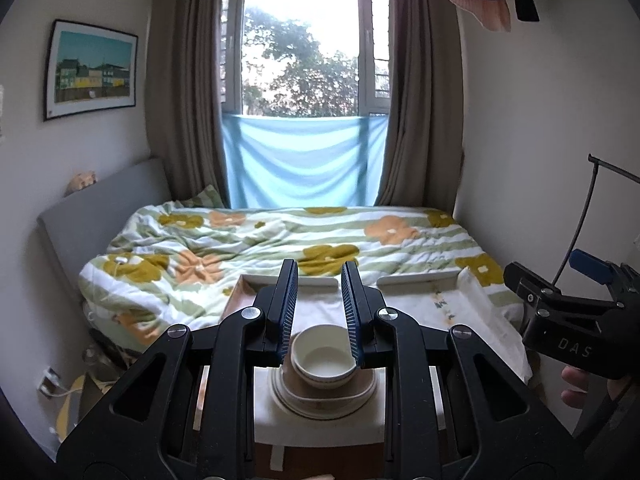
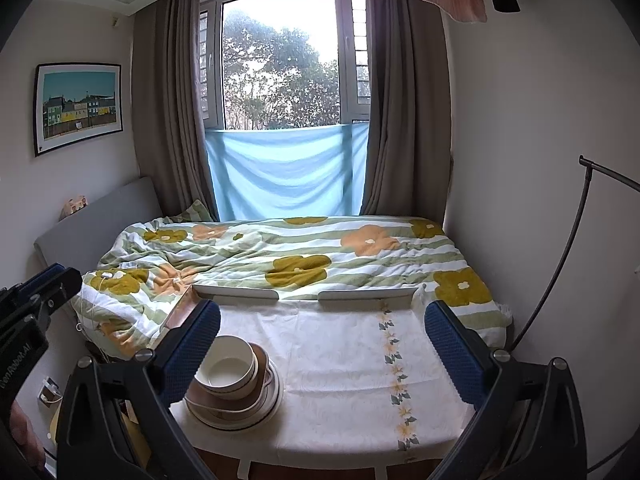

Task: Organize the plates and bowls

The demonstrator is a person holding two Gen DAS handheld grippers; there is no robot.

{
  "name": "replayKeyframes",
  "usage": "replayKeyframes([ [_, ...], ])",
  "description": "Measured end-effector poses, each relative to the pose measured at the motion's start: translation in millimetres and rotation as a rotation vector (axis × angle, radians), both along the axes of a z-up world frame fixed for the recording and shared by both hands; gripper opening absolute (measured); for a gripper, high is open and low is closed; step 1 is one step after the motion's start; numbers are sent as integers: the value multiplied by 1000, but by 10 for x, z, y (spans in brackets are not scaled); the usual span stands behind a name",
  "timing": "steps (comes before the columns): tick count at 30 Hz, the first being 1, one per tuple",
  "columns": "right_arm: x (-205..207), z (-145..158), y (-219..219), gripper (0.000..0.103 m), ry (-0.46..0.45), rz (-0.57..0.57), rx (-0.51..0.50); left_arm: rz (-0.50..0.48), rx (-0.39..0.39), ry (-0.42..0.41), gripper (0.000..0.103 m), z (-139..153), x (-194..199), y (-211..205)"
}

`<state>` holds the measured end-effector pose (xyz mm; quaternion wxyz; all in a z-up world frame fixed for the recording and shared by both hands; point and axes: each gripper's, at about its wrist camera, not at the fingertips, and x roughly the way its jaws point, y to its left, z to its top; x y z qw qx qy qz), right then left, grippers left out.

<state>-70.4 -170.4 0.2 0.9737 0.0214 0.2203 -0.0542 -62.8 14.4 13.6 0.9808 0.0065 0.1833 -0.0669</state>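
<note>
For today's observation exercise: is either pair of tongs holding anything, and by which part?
Nothing is held. The left tongs stand open above the bowl, apart from it; the right tongs are wide open and empty.

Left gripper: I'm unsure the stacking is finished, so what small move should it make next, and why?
Probably lift the left gripper straight up and back. Its jaws stand apart either side of the white bowl, not gripping it. The bowl already sits nested in the stack of plates on the table, and no loose dishes show elsewhere. The right gripper hangs open and empty.

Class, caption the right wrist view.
Open right gripper above a clothed table, bowls stacked on plates.
</note>
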Motion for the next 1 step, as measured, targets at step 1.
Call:
replayKeyframes([
  [1,5,0,1,102,0,0,0,-8,-2,6,20,-3,10,-1],
])
